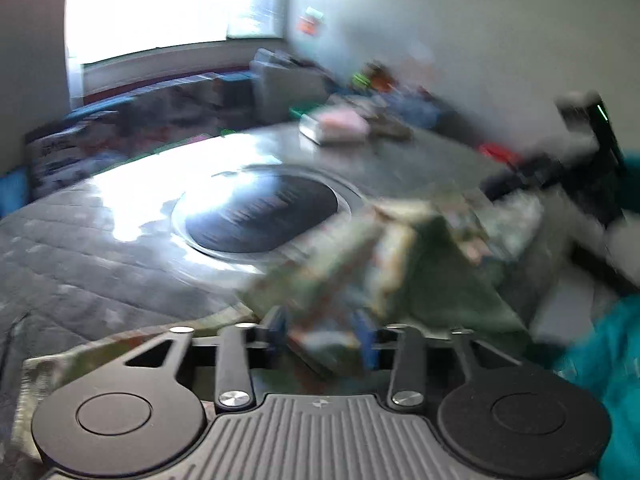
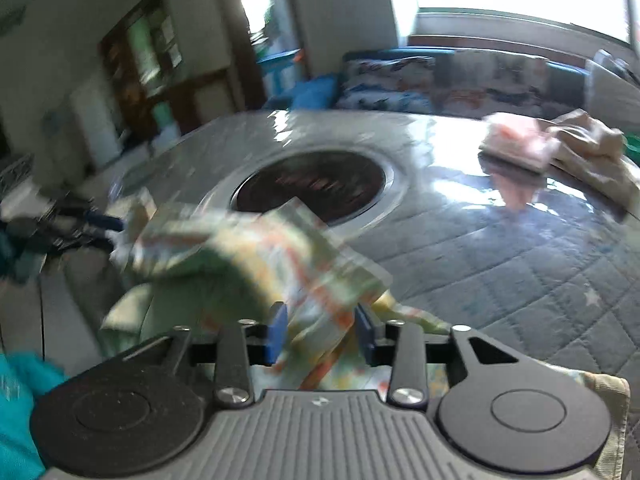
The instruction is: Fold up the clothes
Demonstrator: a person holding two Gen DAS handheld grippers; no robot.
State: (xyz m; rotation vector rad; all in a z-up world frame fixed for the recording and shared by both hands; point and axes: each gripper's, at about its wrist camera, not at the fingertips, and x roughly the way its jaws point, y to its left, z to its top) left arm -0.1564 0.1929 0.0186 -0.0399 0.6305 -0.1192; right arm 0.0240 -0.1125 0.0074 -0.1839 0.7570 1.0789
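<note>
On the quilted table (image 2: 520, 264), beside its dark round inset (image 2: 316, 186), lies a bunched green patterned garment (image 2: 240, 256). The left gripper (image 1: 326, 334) and right gripper (image 2: 322, 330) stand parted, cloth loose between their blue fingers (image 2: 277, 330).

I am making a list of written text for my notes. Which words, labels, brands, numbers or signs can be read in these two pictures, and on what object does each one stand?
No text can be read in either view; both are blurred by motion.
Small embossed mark on the grey ribbed gripper body: a logo shape, no letters.
Dark box with pale print left of the round grey quilted table: too blurred.
Orange and white wall sticker: too blurred.
</note>
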